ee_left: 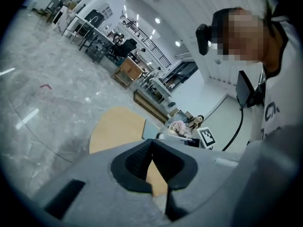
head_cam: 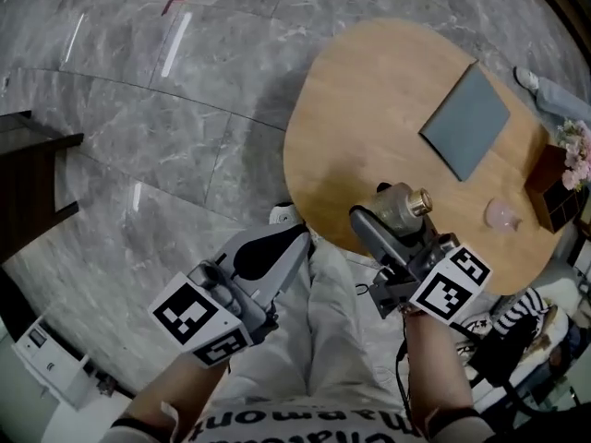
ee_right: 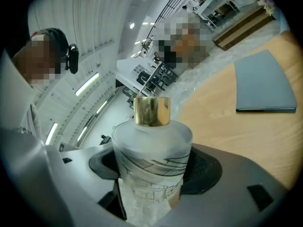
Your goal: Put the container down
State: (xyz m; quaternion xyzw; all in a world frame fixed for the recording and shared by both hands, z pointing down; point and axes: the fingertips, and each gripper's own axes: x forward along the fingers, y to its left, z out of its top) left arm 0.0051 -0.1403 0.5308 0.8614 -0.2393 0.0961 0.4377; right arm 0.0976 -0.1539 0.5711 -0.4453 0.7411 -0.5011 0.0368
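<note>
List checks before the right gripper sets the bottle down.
1. Grip: right gripper shut on container: ok.
2. Container above table, near its front edge: ok.
3. Wood beside it bare; gray pad and pink glass piece lie apart: ok.
4. Container upright: cannot tell; cap leans sideways in head view.
5. Spare left gripper shut, empty, off the table: ok.
</note>
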